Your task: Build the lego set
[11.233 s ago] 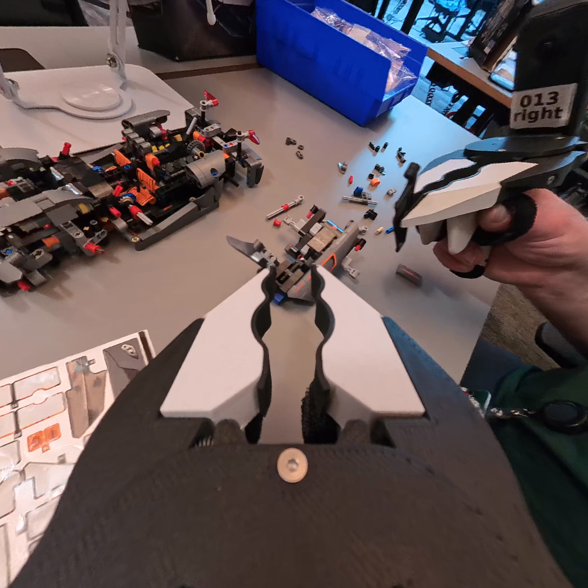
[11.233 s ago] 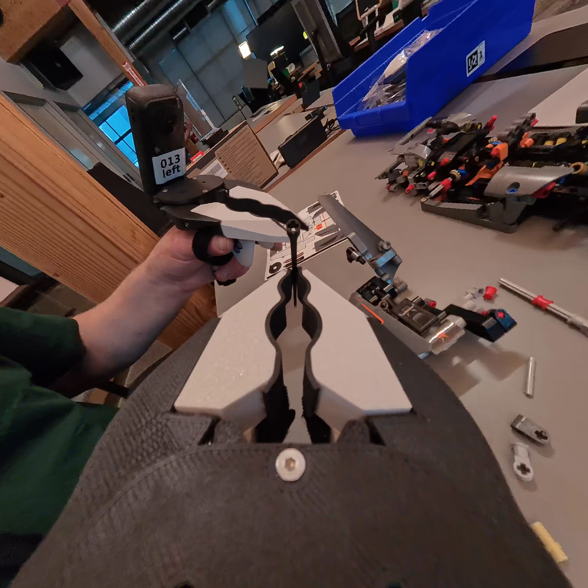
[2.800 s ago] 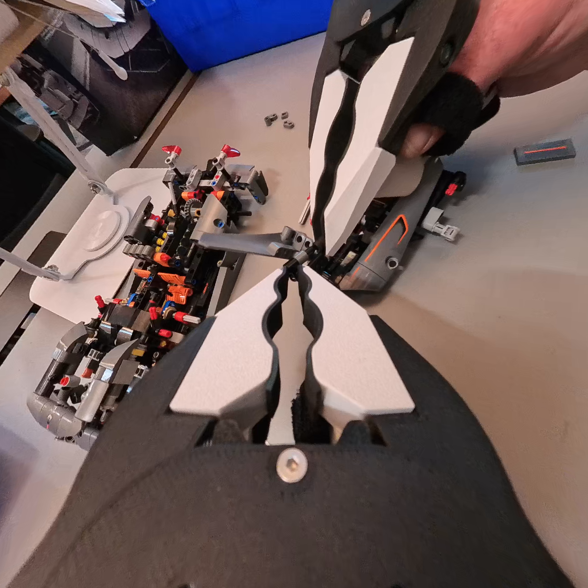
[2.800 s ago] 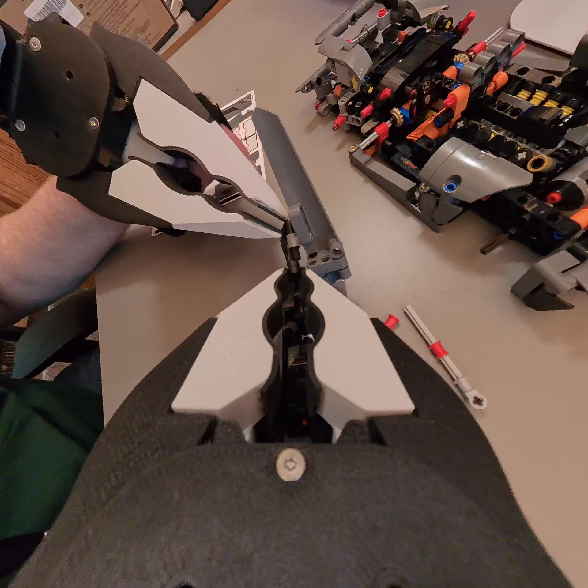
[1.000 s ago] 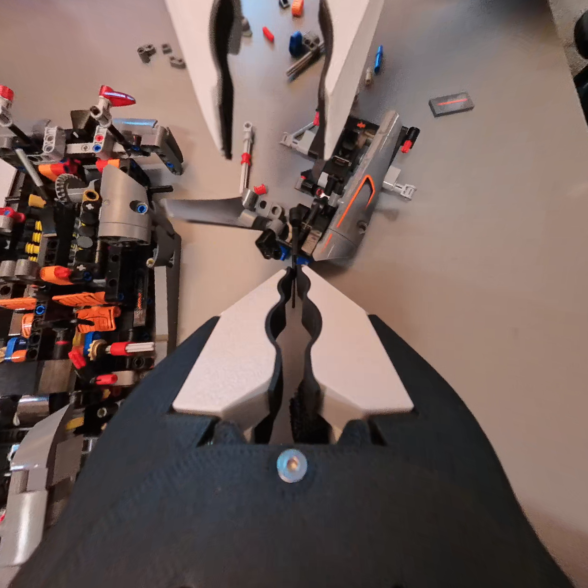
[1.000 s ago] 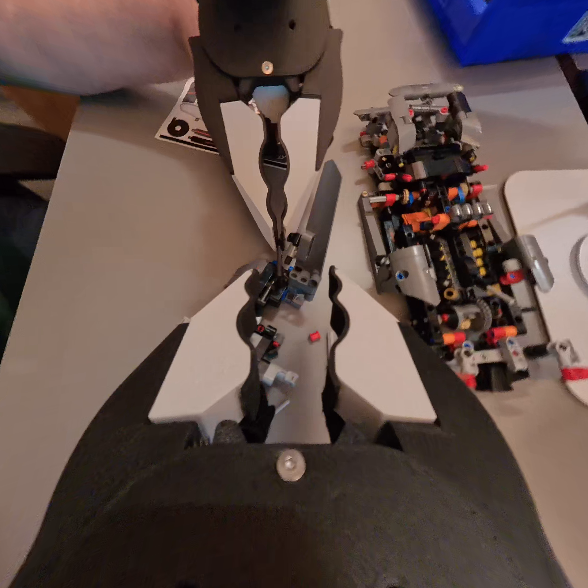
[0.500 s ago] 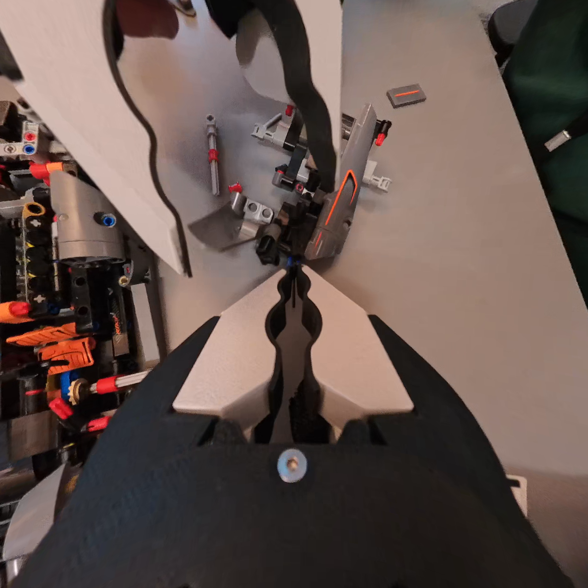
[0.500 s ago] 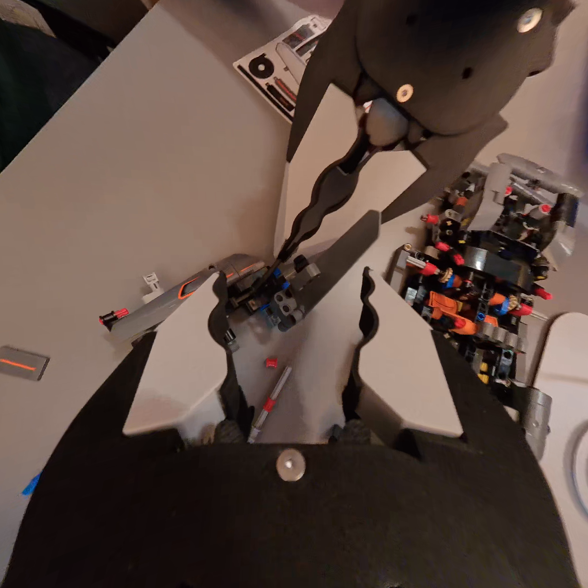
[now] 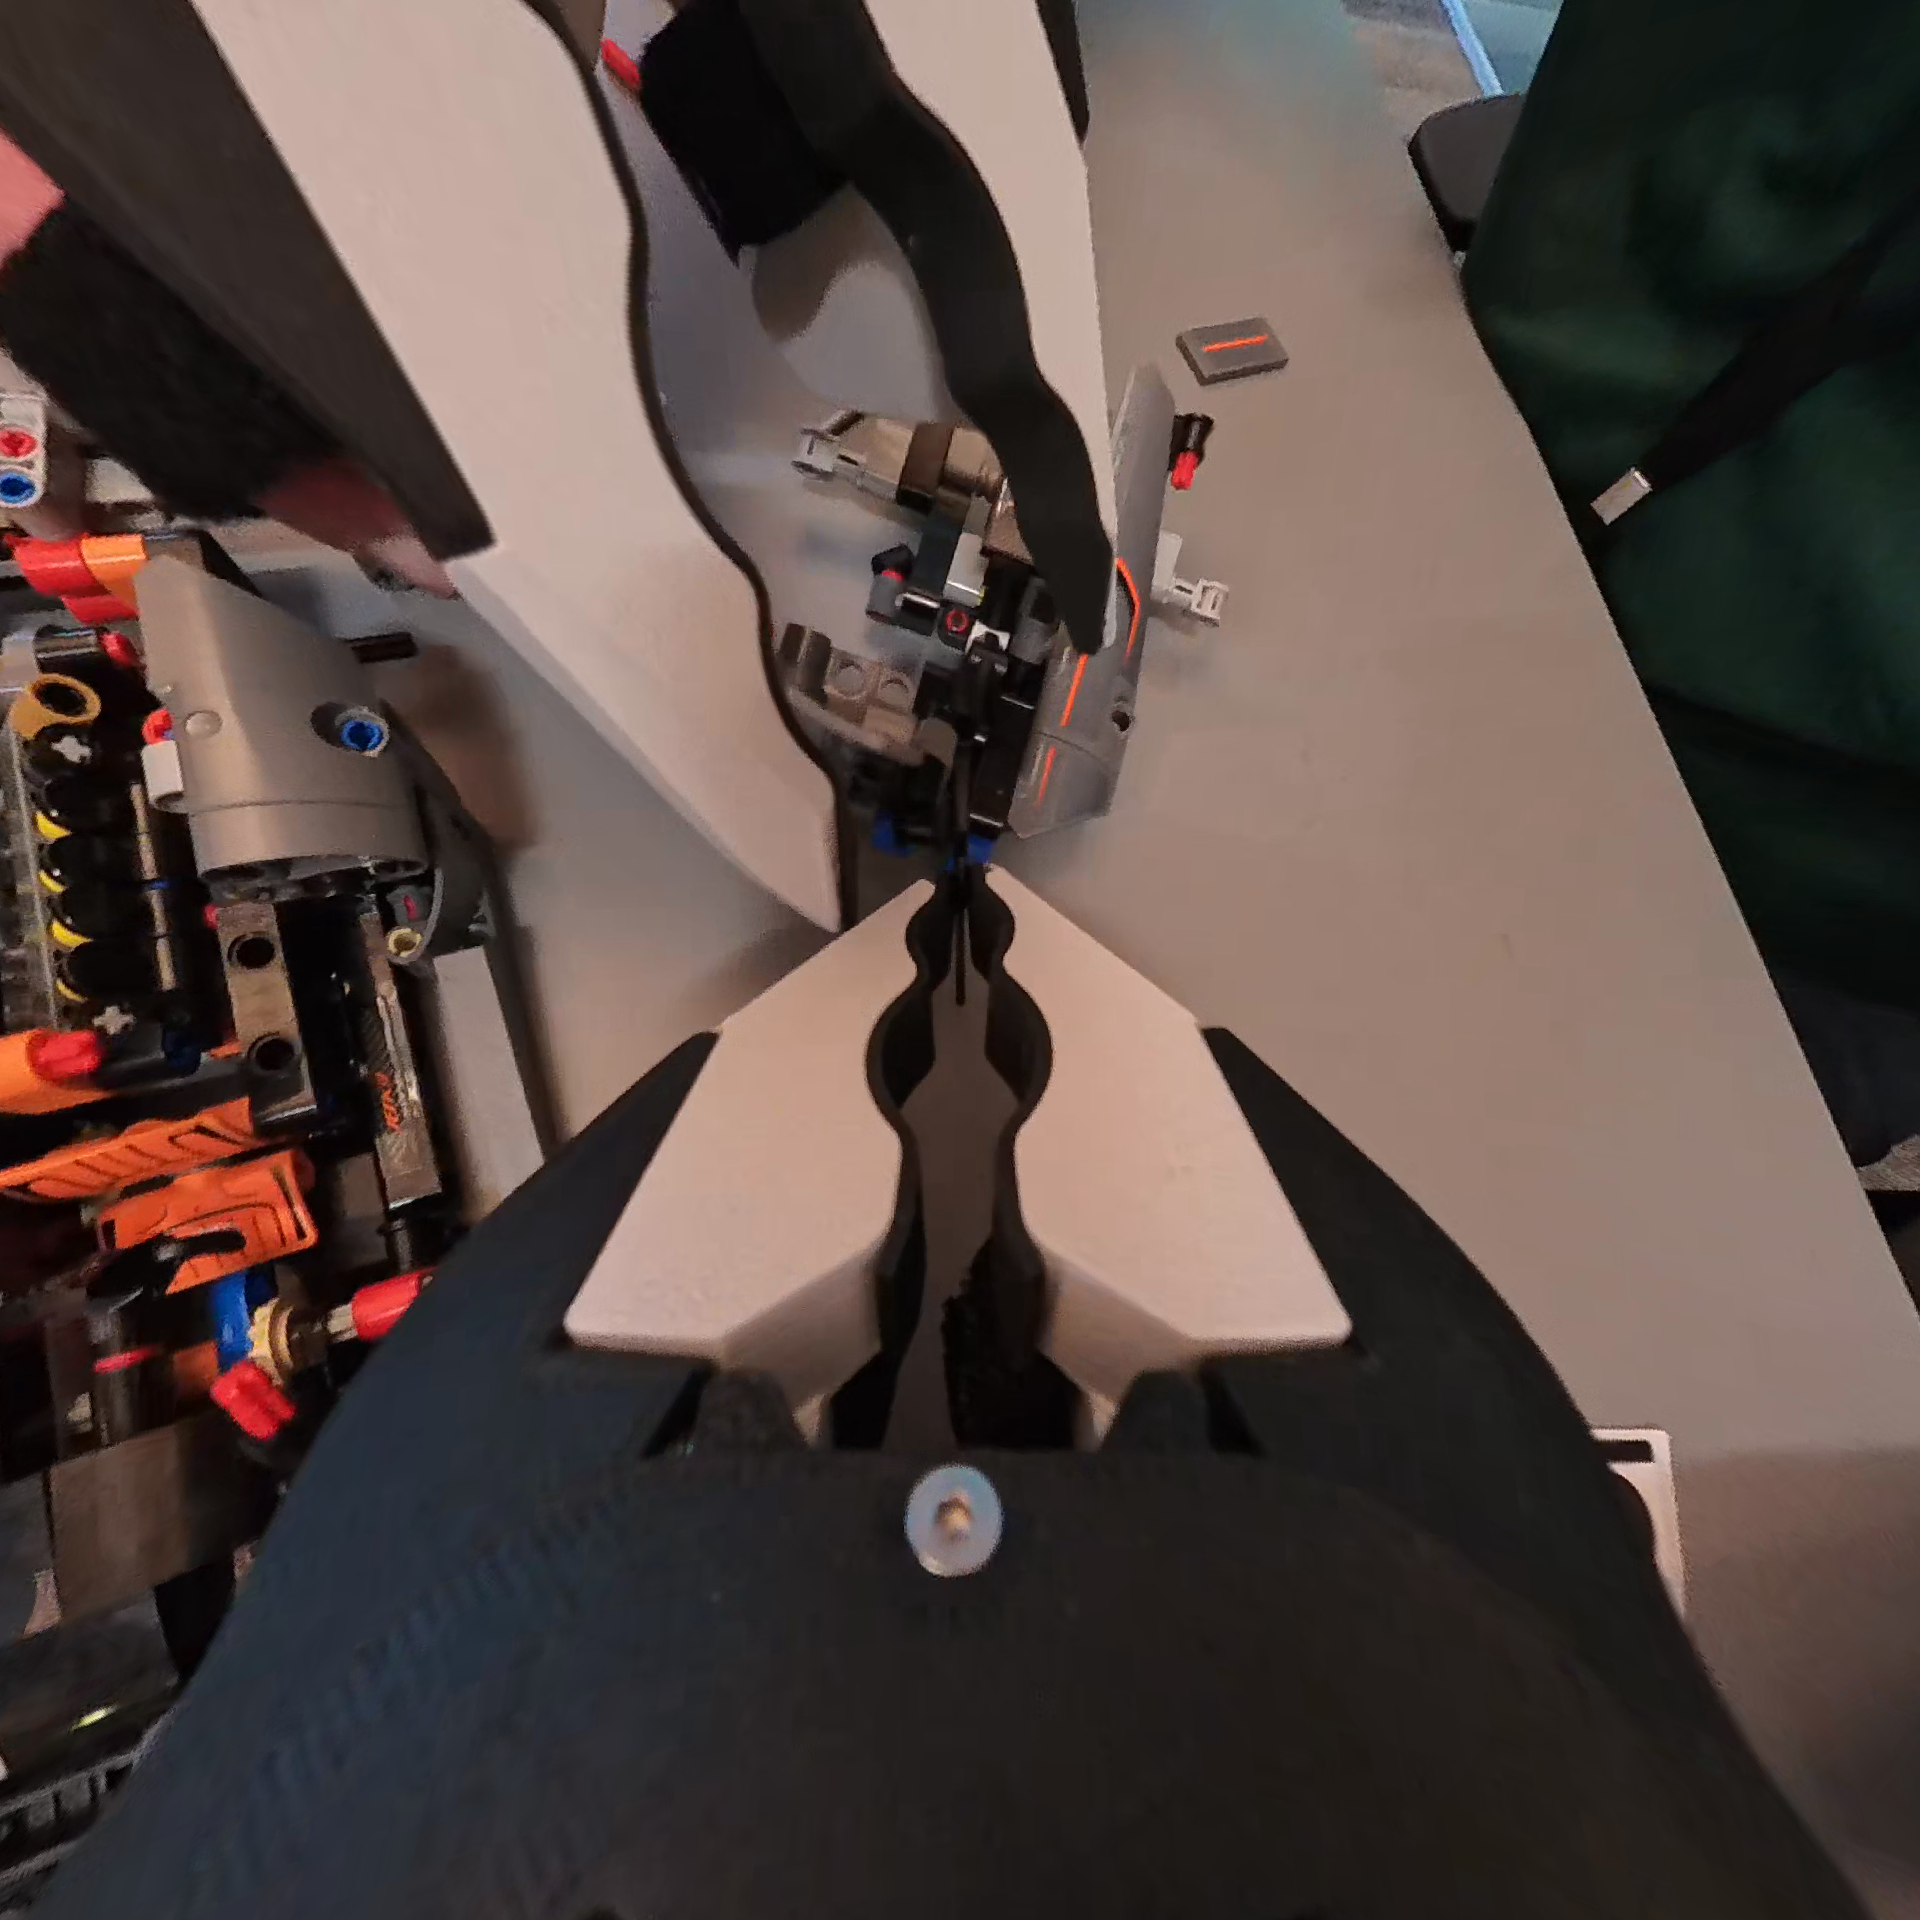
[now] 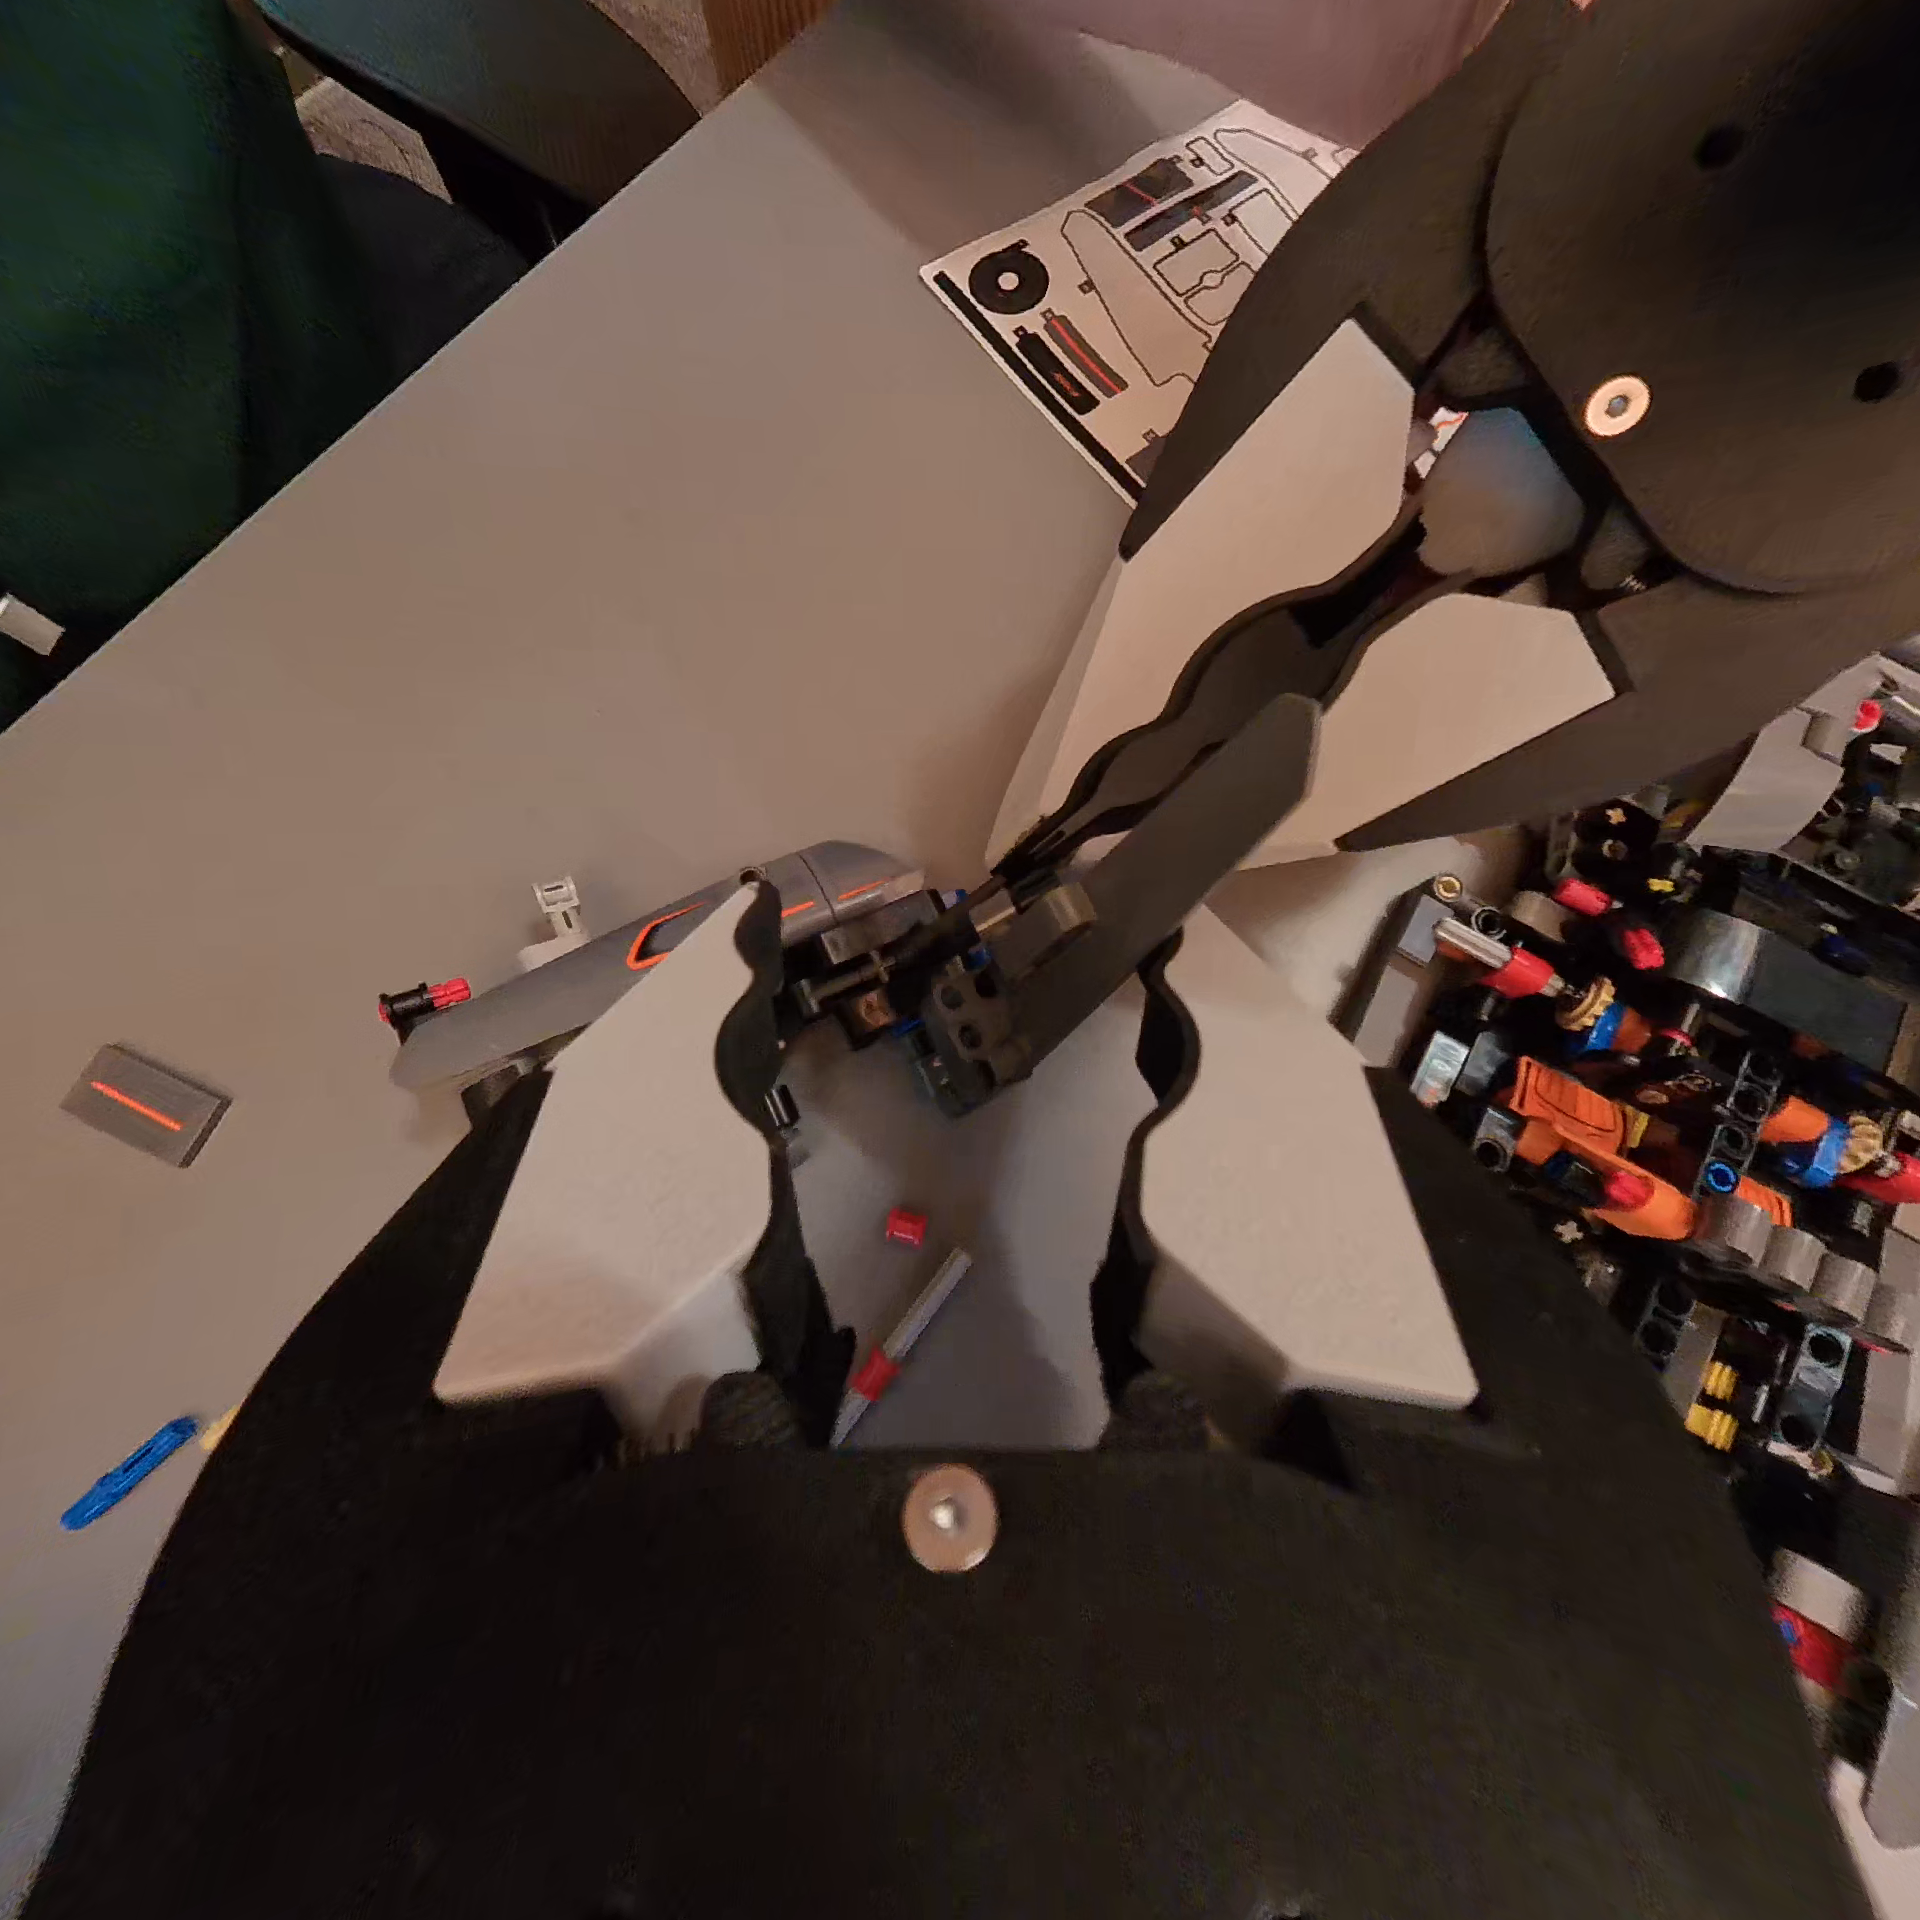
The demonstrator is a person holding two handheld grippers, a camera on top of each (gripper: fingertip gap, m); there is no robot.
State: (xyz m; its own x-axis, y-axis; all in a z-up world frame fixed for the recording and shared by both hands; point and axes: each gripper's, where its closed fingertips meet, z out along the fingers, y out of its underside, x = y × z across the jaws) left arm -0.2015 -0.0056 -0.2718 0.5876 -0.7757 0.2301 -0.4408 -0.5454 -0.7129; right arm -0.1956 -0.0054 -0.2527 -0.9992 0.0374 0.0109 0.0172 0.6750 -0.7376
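Note:
A small grey sub-assembly (image 9: 1081,727) with orange stripes and a long dark grey panel (image 10: 1195,831) lies on the grey table. My left gripper (image 9: 958,894) is shut on a thin black rod (image 9: 961,935) that sticks out of the sub-assembly's near end. It also shows in the right wrist view (image 10: 1013,878), coming in from the upper right. My right gripper (image 10: 961,997) is open wide and empty, its fingers straddling the sub-assembly just above it. In the left wrist view the right gripper (image 9: 956,779) comes down from the top.
The large black, grey and orange car model (image 9: 281,790) (image 10: 1662,1039) lies close beside the sub-assembly. A grey tile with an orange line (image 10: 145,1101), a red-collared axle (image 10: 904,1330), a small red piece (image 10: 906,1226) and a blue pin (image 10: 125,1470) lie loose. A sticker sheet (image 10: 1122,270) lies beyond. My left and right fingertips are right by each other. Left tips and right tips are each some 8 cm from the small red piece (image 10: 906,1226).
My right gripper, shut on the sub-assembly 2.8 s ago, has opened wide and moved down around it. My left gripper stays shut on the black rod.

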